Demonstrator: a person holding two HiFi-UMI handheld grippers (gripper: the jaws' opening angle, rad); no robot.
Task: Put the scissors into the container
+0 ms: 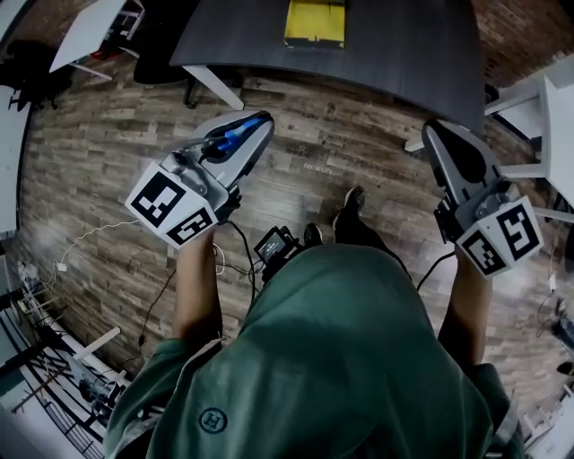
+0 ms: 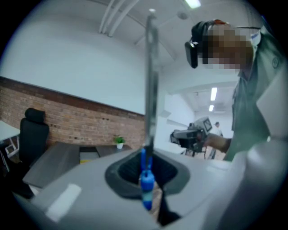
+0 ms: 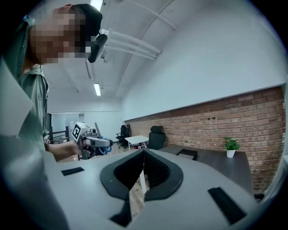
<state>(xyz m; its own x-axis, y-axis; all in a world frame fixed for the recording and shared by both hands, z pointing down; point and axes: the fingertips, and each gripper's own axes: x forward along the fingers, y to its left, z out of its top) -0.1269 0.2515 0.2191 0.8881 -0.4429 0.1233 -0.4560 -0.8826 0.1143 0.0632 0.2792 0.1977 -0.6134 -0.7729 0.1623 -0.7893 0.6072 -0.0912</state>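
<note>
My left gripper (image 1: 244, 134) is shut on the scissors (image 1: 231, 137), which have blue handles. In the left gripper view the blue handle (image 2: 146, 179) sits between the closed jaws of the left gripper (image 2: 146, 173), and the long metal blade (image 2: 151, 76) points straight up. My right gripper (image 1: 441, 136) is held out at the right, and its jaws (image 3: 143, 173) are shut with nothing between them. A yellow container (image 1: 315, 22) lies on the dark table (image 1: 386, 45) ahead, well beyond both grippers. The right gripper view shows the left gripper (image 3: 90, 143) off to the left.
I stand on a wood-plank floor (image 1: 296, 170) short of the dark table. Cables (image 1: 238, 260) trail on the floor by my feet. White tables (image 1: 85, 31) stand at the left and right edges. A black office chair (image 2: 31, 134) and a small plant (image 3: 231, 146) are by the brick wall.
</note>
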